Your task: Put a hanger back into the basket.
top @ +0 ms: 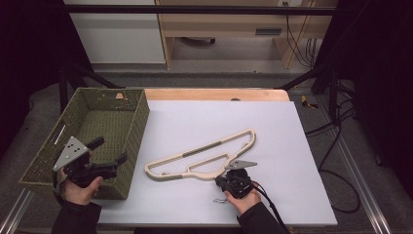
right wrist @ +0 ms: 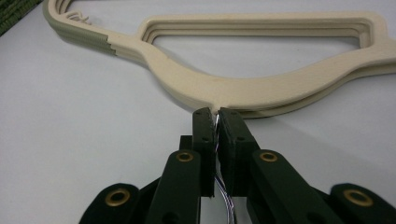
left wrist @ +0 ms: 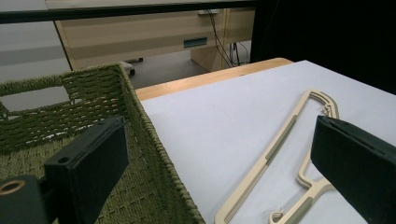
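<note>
A cream hanger point(top: 204, 147) with grey-green grip strips lies flat on the white board, tilted up to the right. It looks like a stack of hangers point(right wrist: 243, 88) in the right gripper view. My right gripper point(top: 227, 174) sits at the hanger's near edge. Its jaws point(right wrist: 217, 114) are shut on the thin metal hook wire point(right wrist: 217, 154) where it leaves the hanger's neck. My left gripper point(top: 109, 150) hovers wide open over the near right wall of the woven green basket point(top: 141, 122), holding nothing. Between its jaws point(left wrist: 215, 140), that view takes in the basket wall point(left wrist: 140, 116) and the hanger point(left wrist: 275, 149).
The white board point(top: 204, 117) covers a wooden table point(top: 214, 93). The basket stands at its left edge, with nothing visible inside. Black cables point(top: 336, 146) trail on the floor to the right. Desks and a dark frame stand behind the table.
</note>
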### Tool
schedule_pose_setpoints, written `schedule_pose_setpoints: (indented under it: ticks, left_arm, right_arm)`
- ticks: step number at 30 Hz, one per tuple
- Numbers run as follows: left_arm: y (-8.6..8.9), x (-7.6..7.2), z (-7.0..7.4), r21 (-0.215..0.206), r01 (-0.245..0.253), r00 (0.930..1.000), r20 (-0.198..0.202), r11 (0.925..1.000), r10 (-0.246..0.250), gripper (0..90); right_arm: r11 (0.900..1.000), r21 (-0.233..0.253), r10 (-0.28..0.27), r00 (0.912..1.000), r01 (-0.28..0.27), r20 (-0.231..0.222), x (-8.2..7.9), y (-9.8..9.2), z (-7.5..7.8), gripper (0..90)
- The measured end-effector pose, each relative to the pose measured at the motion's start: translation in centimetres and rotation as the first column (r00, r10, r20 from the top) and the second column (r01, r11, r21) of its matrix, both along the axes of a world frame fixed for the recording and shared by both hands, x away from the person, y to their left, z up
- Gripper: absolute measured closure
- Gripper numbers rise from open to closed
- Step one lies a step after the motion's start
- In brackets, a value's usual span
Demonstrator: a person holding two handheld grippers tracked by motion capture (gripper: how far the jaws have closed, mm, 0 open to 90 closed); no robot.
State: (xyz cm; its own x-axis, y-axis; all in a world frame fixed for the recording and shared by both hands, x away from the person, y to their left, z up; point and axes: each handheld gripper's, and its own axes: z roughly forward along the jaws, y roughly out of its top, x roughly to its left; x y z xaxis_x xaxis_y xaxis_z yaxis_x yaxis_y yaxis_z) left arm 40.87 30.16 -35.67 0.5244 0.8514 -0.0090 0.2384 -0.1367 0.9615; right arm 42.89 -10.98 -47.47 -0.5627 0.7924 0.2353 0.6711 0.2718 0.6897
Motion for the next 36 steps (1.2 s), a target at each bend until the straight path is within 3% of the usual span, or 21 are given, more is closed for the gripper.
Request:
schedule_pose_setpoints:
  ticks: [10,14,20,23,24,25,26,27,29,30,31,32,33,34,35,36]
  left_arm:
    - [-1.9,-0.5,0.2,0.028,0.035,0.9993,0.011,0.999,-0.036,5.3]
    - [-3.5,-0.7,0.2,0.052,0.069,0.9975,0.009,0.9962,-0.07,5.5]
    - [-6.3,-1.0,-0.1,0.079,0.13,0.9915,-0.013,0.9883,-0.13,6.4]
    - [-8.5,-0.7,-0.8,0.117,0.179,0.9835,-0.046,0.9768,-0.175,6.8]
    - [-8.5,-0.7,-0.8,0.117,0.179,0.9835,-0.046,0.9768,-0.175,6.8]
    - [-9.6,-0.3,-1.4,0.14,0.207,0.9773,-0.076,0.9683,-0.198,7.0]
    - [-9.6,-0.3,-1.4,0.14,0.207,0.9773,-0.076,0.9683,-0.198,7.0]
    - [-11.0,0.1,-2.2,0.165,0.234,0.9694,-0.114,0.9581,-0.217,7.0]
    - [-12.3,0.6,-3.0,0.193,0.261,0.9607,-0.148,0.9458,-0.235,7.1]
    - [-12.3,0.6,-3.0,0.193,0.261,0.9607,-0.148,0.9458,-0.235,7.2]
    - [-13.6,1.2,-3.7,0.213,0.295,0.9477,-0.19,0.9315,-0.256,7.4]
    - [-13.6,1.2,-3.7,0.213,0.295,0.9477,-0.19,0.9315,-0.256,8.0]
    - [-14.8,1.8,-4.4,0.244,0.317,0.938,-0.223,0.9165,-0.265,8.6]
    - [-14.8,1.8,-4.4,0.244,0.317,0.938,-0.223,0.9165,-0.265,8.9]
    - [-15.9,2.4,-5.0,0.257,0.344,0.9262,-0.252,0.9031,-0.281,9.6]
    - [-15.9,2.4,-5.0,0.257,0.344,0.9262,-0.252,0.9031,-0.281,10.3]
  right_arm:
    - [0.998,-0.019,-0.062,0.9981,0.062,-0.004,0.2,-0.5,0.4,89.0]
    - [0.997,-0.023,-0.067,0.9978,0.067,0.001,0.3,-0.7,0.7,89.1]
    - [0.997,-0.057,-0.055,0.9975,0.057,0.044,0.2,-0.5,1.6,89.1]
    - [0.996,-0.077,-0.036,0.9973,0.041,0.064,0.4,-0.5,2.1,89.2]
    - [0.995,-0.09,-0.027,0.9973,0.033,0.068,0.5,-0.6,2.2,89.2]
    - [0.995,-0.088,-0.033,0.9977,0.038,0.059,0.4,-0.5,2.3,89.3]
    - [0.995,-0.088,-0.033,0.9977,0.038,0.059,0.4,-0.5,2.3,89.3]
    - [0.995,-0.096,-0.028,0.9977,0.034,0.061,0.5,-0.5,2.5,89.3]
    - [0.994,-0.106,-0.019,0.9977,0.025,0.065,0.6,-0.5,2.6,89.3]
    - [0.993,-0.113,-0.014,0.9976,0.022,0.067,0.6,-0.5,2.7,89.3]
    - [0.995,-0.102,-0.018,0.9983,0.024,0.055,0.6,-0.4,2.8,89.3]
    - [0.995,-0.102,-0.018,0.9983,0.024,0.055,0.6,-0.4,2.8,89.3]
    - [0.994,-0.108,-0.009,0.9984,0.015,0.056,0.6,-0.4,3.0,89.3]
    - [0.994,-0.108,-0.009,0.9984,0.015,0.056,0.6,-0.4,3.0,89.3]
    - [0.993,-0.117,0.005,0.998,0.003,0.063,0.7,-0.5,3.1,89.3]
    - [0.993,-0.119,0.003,0.9984,0.003,0.056,0.7,-0.4,3.3,89.3]
